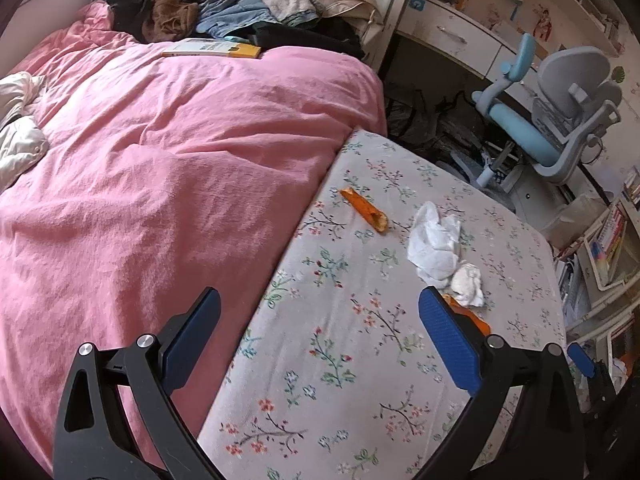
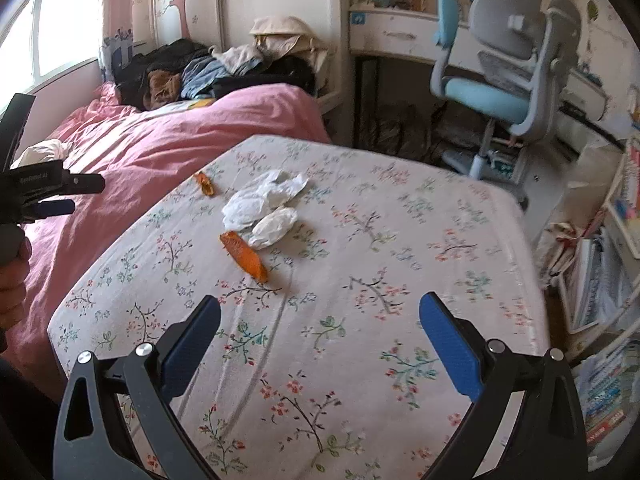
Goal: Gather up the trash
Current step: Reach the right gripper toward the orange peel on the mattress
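Note:
Trash lies on a floral bed sheet (image 1: 352,360) (image 2: 360,320). A large crumpled white tissue (image 1: 434,242) (image 2: 260,198) sits beside a smaller tissue wad (image 1: 468,284) (image 2: 274,228). One orange peel strip (image 1: 366,210) (image 2: 204,184) lies toward the pink duvet. A second orange peel (image 2: 245,256) (image 1: 472,316) lies nearer and is partly hidden behind a finger in the left wrist view. My left gripper (image 1: 320,320) hovers open over the sheet, short of the trash. My right gripper (image 2: 320,320) is open too, just short of the nearer peel. Nothing sits between either pair of fingers.
A pink duvet (image 1: 160,160) covers the bed's left part, with a book (image 1: 212,48) and a clothes pile (image 1: 224,8) at its head. A blue-grey desk chair (image 2: 500,80) and desk stand beyond. Shelves of books (image 2: 608,280) line the right. A hand holds the left gripper body (image 2: 36,192).

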Demonstrator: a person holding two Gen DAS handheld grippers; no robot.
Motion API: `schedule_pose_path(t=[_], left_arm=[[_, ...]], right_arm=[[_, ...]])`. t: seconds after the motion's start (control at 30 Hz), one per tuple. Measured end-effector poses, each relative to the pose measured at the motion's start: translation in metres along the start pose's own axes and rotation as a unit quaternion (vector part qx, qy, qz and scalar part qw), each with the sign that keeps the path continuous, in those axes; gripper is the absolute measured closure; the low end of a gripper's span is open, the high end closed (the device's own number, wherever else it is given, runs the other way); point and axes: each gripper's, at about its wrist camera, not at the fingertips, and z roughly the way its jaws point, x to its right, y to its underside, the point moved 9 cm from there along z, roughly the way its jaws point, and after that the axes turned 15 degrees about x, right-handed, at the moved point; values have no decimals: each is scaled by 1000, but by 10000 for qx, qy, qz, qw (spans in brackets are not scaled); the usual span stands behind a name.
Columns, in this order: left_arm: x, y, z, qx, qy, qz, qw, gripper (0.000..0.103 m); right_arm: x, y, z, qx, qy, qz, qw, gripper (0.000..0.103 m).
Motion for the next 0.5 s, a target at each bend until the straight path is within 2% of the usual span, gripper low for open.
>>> schedule_pose_path(t=[0.17,0.2,0.37,0.47,0.5], left_arm=[[6,-2,24,-98,-86,178,9998,7],[13,-3,29,-78,-54,288,9995,7],[51,-10,49,60,256,946,9952,9],[76,-11,65,23,568,1149,9917,12],[86,-9,70,-8,643,1263,9899,13]], right_arm=[[-20,2,19,-109,-334,-172,9992,8],[-26,2,24,-121,-429,-202,9988,11],[-45,6,54,-332,-747,-283,9963,28],[-50,9,70,-457,-836,-293,9950,40],[-51,10,77,-585,-927,-199,9938,51]])
